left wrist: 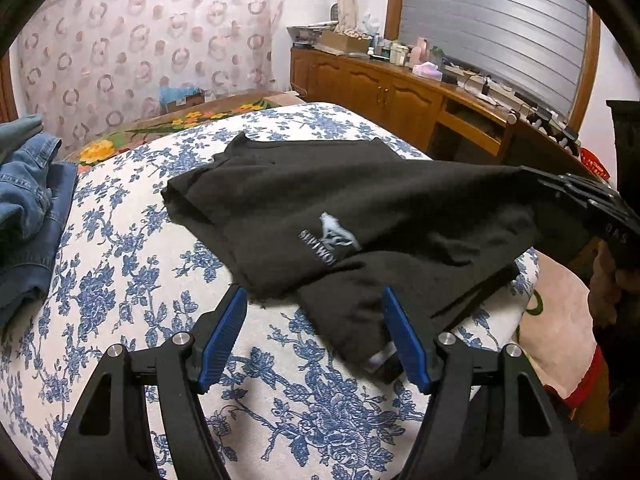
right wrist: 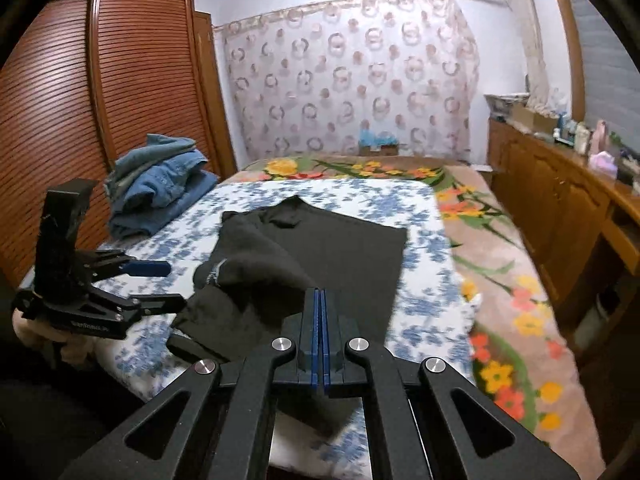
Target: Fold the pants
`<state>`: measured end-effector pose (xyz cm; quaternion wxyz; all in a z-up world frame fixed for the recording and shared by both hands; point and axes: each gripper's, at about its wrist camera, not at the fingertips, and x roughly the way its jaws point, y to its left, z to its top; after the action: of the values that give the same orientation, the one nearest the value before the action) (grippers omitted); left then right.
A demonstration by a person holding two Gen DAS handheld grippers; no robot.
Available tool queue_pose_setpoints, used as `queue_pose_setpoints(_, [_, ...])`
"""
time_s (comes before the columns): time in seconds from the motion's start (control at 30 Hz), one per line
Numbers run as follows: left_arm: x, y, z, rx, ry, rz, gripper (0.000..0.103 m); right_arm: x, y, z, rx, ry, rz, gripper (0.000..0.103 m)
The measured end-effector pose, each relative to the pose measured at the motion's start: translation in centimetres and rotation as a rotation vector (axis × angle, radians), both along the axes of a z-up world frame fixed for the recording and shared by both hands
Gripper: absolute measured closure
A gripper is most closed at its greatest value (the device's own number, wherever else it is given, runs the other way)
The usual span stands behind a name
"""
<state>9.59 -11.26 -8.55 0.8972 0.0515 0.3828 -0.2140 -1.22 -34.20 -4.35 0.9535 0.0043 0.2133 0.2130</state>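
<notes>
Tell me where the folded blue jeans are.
The folded blue denim jeans sit on the bed's far left side, against the wooden louvred wardrobe, left of the black pants.

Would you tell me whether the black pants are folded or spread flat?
Partly folded: the black pants lie doubled in layers, one edge lifted by the right claw.

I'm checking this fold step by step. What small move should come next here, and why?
Probably close the left gripper on the near edge of the black pants. Its jaws stand open with that edge lying between them, untouched, while the right gripper is already shut on the cloth and holds one side raised off the blue flowered cover. With both sides held, the fold could be carried over evenly.
</notes>
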Motion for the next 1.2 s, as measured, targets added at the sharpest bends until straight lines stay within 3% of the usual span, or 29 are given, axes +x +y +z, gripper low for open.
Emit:
queue_pose_setpoints(0.23, [0.6,-0.6,-1.5,0.033,0.045,-0.014,0.032,1.4,-0.4,-4.1,0.003,0.155,-0.042,0.102])
queue_pose_setpoints(0.33, [1.0,-0.8,-2.4,0.052,0.076,-0.013,0.032,1.7,-0.7,-4.4,0.012,0.180,-0.059,0.100])
queue_pose_setpoints(0.73, [0.7,0.9,-2.1,0.014,0.063,0.028,0.032,2.5,0.5,-2.6,-0.021,0.127,-0.092,0.066])
queue_pose_setpoints(1.2, [1.7,6.6,-1.1,-0.021,0.013,0.176,0.032,5.7,8.4,-1.7,-0.076,0.087,0.116,0.063])
